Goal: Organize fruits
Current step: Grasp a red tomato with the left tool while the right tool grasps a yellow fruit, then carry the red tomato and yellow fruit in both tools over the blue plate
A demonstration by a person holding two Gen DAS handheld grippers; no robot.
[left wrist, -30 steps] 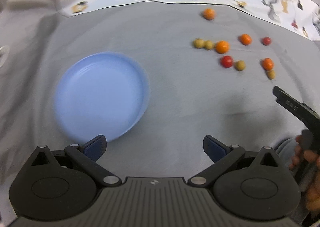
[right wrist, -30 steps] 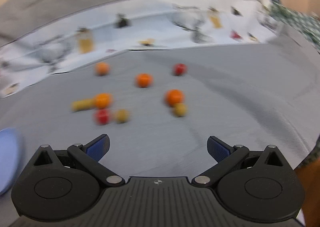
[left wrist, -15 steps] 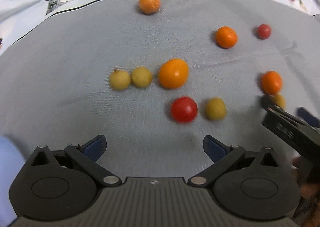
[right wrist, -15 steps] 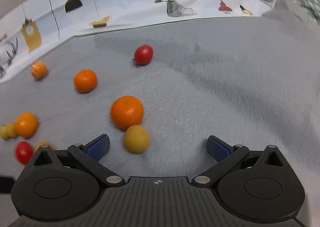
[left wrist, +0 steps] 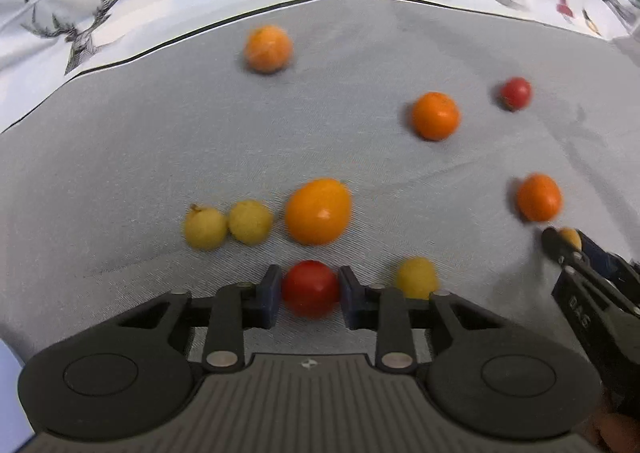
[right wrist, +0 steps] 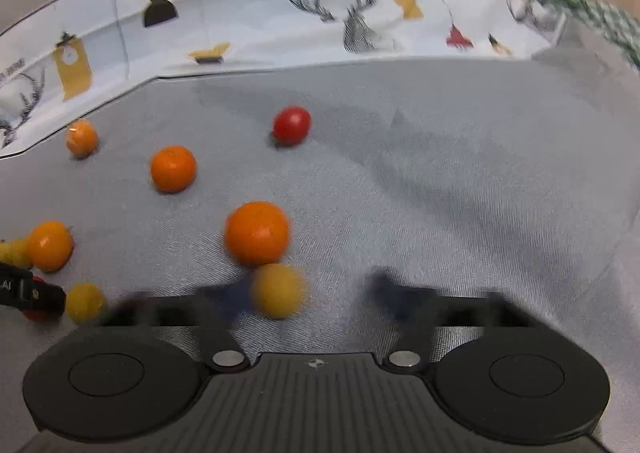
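Observation:
Small fruits lie scattered on a grey cloth (left wrist: 120,173). My left gripper (left wrist: 310,287) points down at a red tomato (left wrist: 310,281); its jaws are closing and both blue pads touch the tomato's sides. The right gripper (right wrist: 308,291) is motion-blurred with its jaws closing. A small yellow fruit (right wrist: 278,291) sits between them against the left pad, with a gap to the right pad. The left wrist view shows the right gripper (left wrist: 572,243) at the right edge with that yellow fruit (left wrist: 570,237) at its tips.
Around the tomato lie a large orange fruit (left wrist: 318,211), two yellow fruits (left wrist: 228,225) and another yellow one (left wrist: 416,277). Further off are oranges (left wrist: 435,115) and a second red tomato (right wrist: 292,125). A blue plate's edge (left wrist: 8,385) shows lower left. A printed white cloth (right wrist: 260,13) borders the back.
Both grippers swung from the plate side down to the fruits. The left jaws went from wide open to closed on the red tomato. The right jaws are narrowing around the yellow fruit.

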